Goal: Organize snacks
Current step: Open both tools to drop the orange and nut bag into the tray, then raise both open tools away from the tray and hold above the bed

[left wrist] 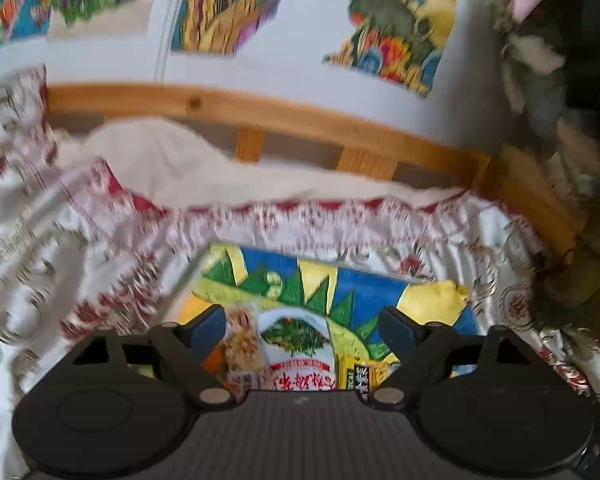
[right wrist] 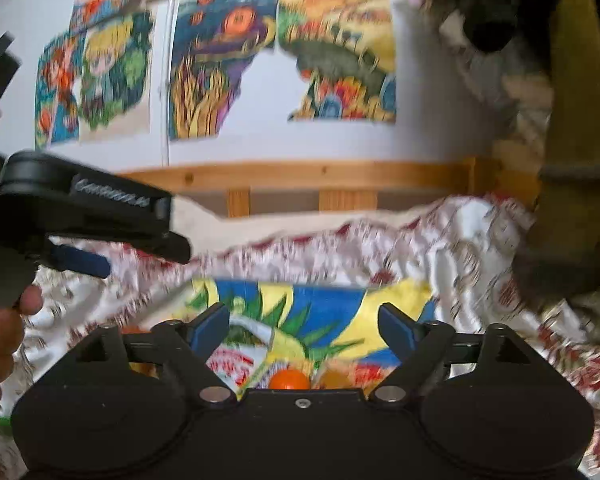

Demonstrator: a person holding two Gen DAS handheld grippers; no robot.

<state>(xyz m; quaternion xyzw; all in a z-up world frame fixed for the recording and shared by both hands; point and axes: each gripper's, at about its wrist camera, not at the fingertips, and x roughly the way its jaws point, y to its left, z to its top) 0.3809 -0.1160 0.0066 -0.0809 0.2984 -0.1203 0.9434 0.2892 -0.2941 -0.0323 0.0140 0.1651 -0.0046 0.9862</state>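
Observation:
Both views are motion-blurred. A colourful blue, yellow and green mat (left wrist: 340, 284) lies on a patterned red-and-white cloth. Snack packets lie on it: a white packet with red characters (left wrist: 300, 356) and an orange-brown packet (left wrist: 240, 344) below my left gripper (left wrist: 304, 324), which is open and holds nothing. In the right wrist view the mat (right wrist: 328, 300) carries an orange round snack (right wrist: 289, 380) and a red-and-white packet (right wrist: 228, 360) below my right gripper (right wrist: 304, 322), also open and empty. The left gripper (right wrist: 84, 260) appears at the left there, held by a hand.
A wooden bed rail (left wrist: 260, 112) runs behind the cloth (left wrist: 100, 240), with a cream pillow (left wrist: 160, 160). Colourful pictures (right wrist: 220, 68) hang on the white wall. A dark plush toy (left wrist: 560, 80) sits at the right, also seen in the right wrist view (right wrist: 572, 160).

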